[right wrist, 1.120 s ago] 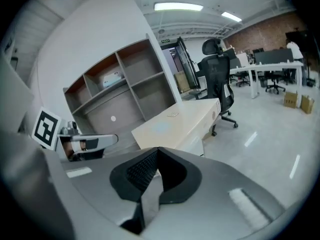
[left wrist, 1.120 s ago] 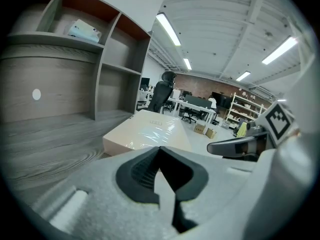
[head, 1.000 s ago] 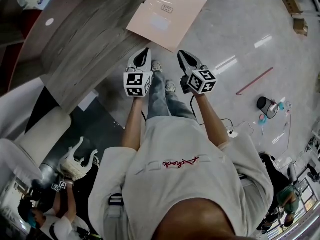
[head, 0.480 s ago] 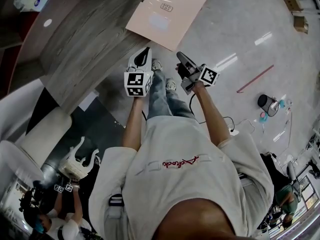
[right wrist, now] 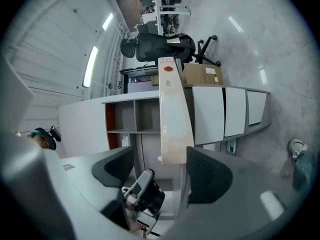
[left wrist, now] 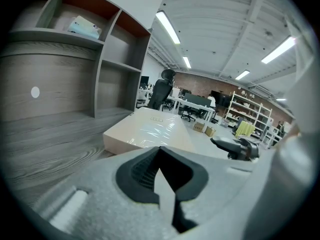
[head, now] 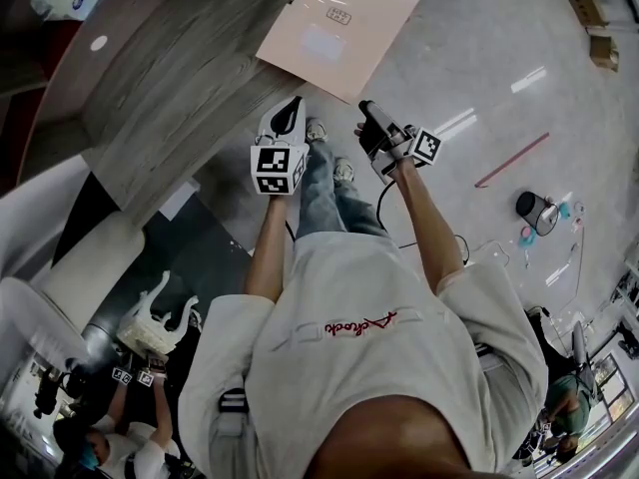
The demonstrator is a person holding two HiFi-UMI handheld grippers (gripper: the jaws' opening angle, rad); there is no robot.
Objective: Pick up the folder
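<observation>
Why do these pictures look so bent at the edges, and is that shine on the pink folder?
Head view: fisheye bends the room, and light streaks glare on the glossy grey floor. Left gripper view: ceiling lights put a sheen on the pale pink flat folder; the corners are black. Right gripper view: sideways, equally bulged.

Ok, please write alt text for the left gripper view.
The left gripper, jaws shut and empty, points at a pale folder lying at the edge of a grey wooden desk. Open shelves stand behind, at the left.
</observation>
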